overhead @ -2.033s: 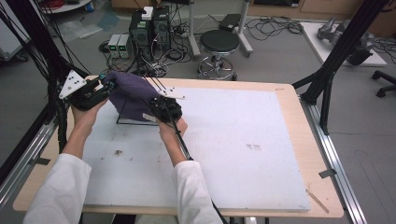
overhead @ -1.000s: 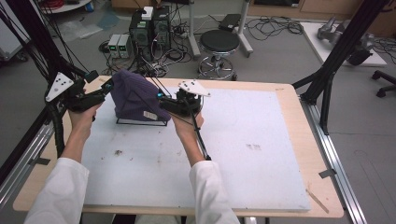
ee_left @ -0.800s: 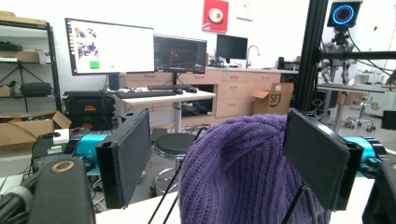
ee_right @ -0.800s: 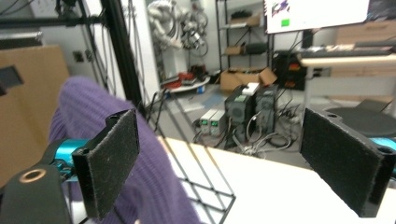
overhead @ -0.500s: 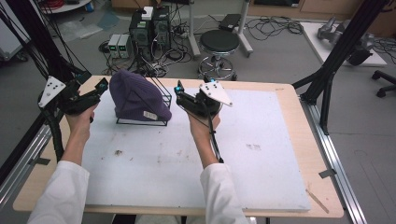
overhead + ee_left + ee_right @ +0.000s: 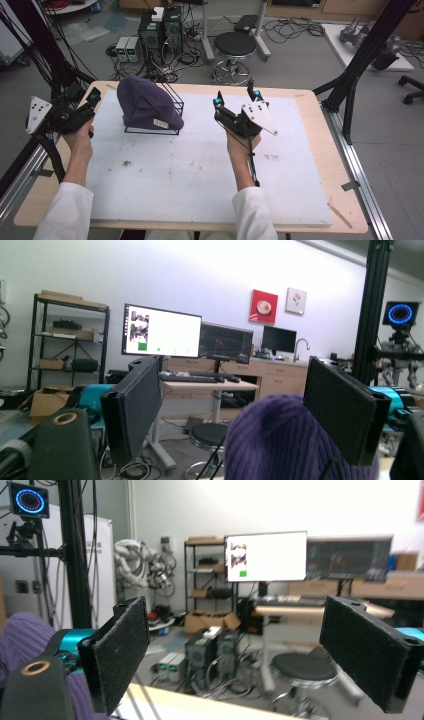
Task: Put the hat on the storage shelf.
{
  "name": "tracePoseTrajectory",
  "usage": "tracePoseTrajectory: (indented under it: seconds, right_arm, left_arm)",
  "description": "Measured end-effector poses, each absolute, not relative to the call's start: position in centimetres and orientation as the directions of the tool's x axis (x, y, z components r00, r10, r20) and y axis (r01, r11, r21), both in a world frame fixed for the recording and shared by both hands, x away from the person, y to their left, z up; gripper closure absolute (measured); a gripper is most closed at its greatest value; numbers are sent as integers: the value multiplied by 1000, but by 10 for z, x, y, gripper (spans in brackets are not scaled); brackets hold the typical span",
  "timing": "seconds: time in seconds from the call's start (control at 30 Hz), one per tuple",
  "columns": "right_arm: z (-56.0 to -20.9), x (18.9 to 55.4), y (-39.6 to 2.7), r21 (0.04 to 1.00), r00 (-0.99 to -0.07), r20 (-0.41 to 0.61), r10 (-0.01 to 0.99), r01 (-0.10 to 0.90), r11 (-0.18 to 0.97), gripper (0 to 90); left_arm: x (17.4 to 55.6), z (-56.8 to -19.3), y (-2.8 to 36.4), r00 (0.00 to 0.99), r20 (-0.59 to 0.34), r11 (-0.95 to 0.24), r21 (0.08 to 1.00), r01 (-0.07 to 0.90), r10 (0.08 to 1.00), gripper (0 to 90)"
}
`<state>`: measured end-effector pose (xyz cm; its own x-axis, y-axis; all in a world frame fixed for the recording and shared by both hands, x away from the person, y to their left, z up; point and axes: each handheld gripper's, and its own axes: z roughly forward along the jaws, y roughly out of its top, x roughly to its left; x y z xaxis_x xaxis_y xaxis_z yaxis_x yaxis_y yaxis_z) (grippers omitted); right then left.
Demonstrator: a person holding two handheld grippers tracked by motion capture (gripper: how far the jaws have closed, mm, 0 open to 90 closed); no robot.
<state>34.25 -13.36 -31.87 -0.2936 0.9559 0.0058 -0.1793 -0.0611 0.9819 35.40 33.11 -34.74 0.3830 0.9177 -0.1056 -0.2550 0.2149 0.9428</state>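
Left claw (image 6: 92,97) raised left of purple hat (image 6: 145,102), right claw (image 6: 235,95) raised well apart, both spread

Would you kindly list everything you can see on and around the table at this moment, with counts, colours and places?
Beanie: one, purple knit with a small white label, draped over the wire rack at the table's far left.
Wire rack: one, black, under the beanie.
Table: one, light wood, topped by a white mat.
Stool: one, black round seat, on the floor beyond the table.
Computer towers: two, dark, on the floor at the far left with cables.
Left gripper: one, black, left of the beanie, jaws open and empty.
Right gripper: one, black, right of the beanie, jaws open and empty.
Sleeves: two, white, at the near edge.
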Motion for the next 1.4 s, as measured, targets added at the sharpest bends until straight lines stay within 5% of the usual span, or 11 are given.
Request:
tracePoseTrajectory:
  seconds: [0.53, 1.4]
  right_arm:
    - [-326, 294, -213, 965, -157, 5, 988, -259, -46, 119]
    - [-382, 245, -282, 976, -32, 113, 993, -183, -117, 121]
  left_arm:
    - [322, -351, 333, 363, -76, 200, 928, -315, 929, 233]
    - [291, -374, 331, 352, -23, 121, 959, -258, 936, 225]
